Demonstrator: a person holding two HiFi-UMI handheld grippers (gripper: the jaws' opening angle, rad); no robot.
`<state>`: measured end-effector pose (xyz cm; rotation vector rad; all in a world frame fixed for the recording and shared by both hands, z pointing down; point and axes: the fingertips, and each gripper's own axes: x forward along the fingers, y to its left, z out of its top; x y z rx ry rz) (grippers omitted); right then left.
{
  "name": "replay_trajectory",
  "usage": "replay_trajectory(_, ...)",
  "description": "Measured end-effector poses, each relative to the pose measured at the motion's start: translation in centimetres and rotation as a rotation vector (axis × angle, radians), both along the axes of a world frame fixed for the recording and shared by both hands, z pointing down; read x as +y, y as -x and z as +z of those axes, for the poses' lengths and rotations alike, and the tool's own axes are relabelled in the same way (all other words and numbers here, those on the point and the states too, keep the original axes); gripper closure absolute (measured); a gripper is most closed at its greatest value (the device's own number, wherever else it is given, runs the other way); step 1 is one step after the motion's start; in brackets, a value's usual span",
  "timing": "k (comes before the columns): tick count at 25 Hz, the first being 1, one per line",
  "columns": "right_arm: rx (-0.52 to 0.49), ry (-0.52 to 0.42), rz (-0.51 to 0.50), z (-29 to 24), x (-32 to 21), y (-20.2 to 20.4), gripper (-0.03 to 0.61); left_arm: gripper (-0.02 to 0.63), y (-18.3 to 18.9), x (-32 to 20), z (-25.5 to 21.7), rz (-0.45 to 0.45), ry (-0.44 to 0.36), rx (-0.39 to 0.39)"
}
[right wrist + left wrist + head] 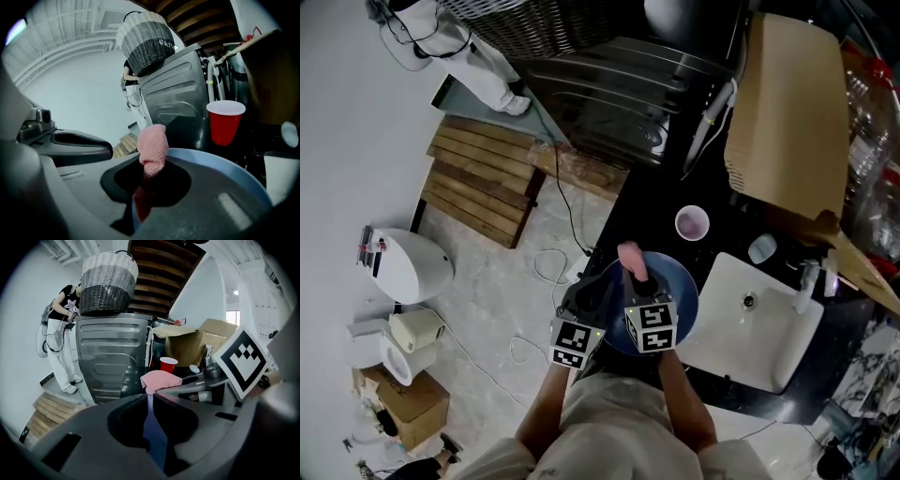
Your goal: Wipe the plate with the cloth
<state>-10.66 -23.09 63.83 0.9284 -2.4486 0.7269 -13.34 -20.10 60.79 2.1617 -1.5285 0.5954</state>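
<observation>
While both grippers are loaded, step in hand: the wipe itself, judged early or mid-pass, since the cloth sits at the rim and not on the middle of the plate.
Left gripper (151,399): jaws pressed together on the thin blue edge of the plate; it grips the rim at about 9 o'clock in the head view.
Right gripper (146,180): jaws pinching the pink cloth (153,143), whose free end stands out past the jaw tips.
Plate (682,286): blue, directly in front of the person, partly over the edge of the black counter (647,211). Whether it rests on it or is lifted, I cannot tell.
Cloth position: at the plate's 12 o'clock rim, head view. Contact with the surface is not clear.
Red cup (225,121): upright on the counter at 1 o'clock from the plate, apart from it.
White sink (769,328): at 3 o'clock from the plate, just beside it.
Cardboard box (787,103): beyond the cup, toward 1 o'clock.
Washing machine (112,357): far, at 11 o'clock, with a wicker basket (108,284) on top.
Next move, judged: lay the cloth flat on the plate's face and sweep it toward 6 o'clock. The left grip must stay firm so the plate does not tip.
Risk: an edge-only hold could let the plate pivot under pressure.
</observation>
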Motion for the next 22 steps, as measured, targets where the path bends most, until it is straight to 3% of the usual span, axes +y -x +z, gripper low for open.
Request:
replay_trajectory(3,0.005,0.005,-0.001,0.0,-0.1,0.2,0.546,0.525,0.4,0.4,0.7,0.000,0.034,-0.046)
replay_trajectory(8,0.005,0.027,0.019,0.0,-0.1,0.3,0.546,0.525,1.7,0.5,2.1,0.012,0.099,-0.096)
replay_trajectory(12,0.096,0.047,0.042,0.9,-0.2,0.3,0.546,0.525,2.1,0.8,3.6,0.064,0.168,-0.122)
replay_trajectory(18,0.177,0.045,0.103,1.2,-0.7,-0.1,0.546,0.577,2.0,0.5,4.4,0.113,0.180,-0.095)
replay_trajectory(22,0.224,0.038,0.108,1.7,-0.5,-0.2,0.546,0.578,2.0,0.7,4.4,0.134,0.182,-0.059)
